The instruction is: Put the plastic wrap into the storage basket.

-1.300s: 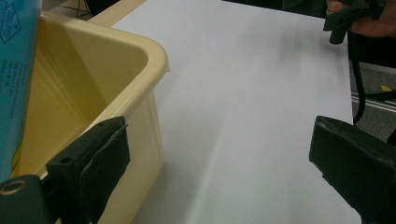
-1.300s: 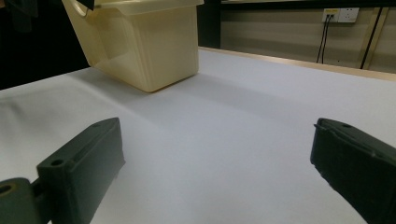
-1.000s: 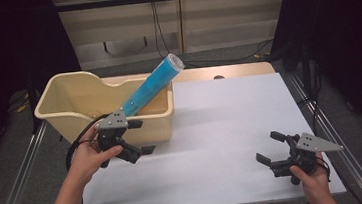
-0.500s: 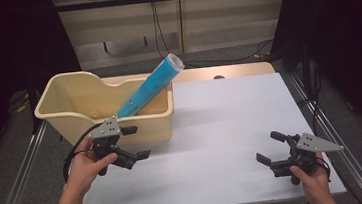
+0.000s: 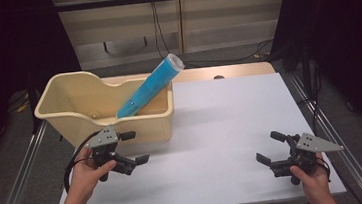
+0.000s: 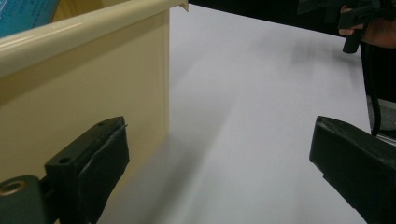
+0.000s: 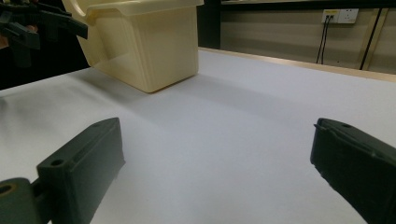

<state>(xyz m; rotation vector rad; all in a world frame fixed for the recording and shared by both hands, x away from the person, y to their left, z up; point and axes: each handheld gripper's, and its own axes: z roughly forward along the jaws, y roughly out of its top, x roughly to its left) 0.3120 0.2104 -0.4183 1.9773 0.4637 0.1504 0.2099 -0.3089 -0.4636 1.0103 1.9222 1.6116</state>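
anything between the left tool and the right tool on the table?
Nothing: in the high view only bare white tabletop lies between the left tool and the right tool.

The blue tube's (image 5: 150,87) lower end is hidden inside the cream bin (image 5: 70,120); the left gripper view cuts off its top.

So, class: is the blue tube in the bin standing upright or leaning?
Leaning. The blue tube has its lower end inside the cream bin and its capped end slants out over the rim.
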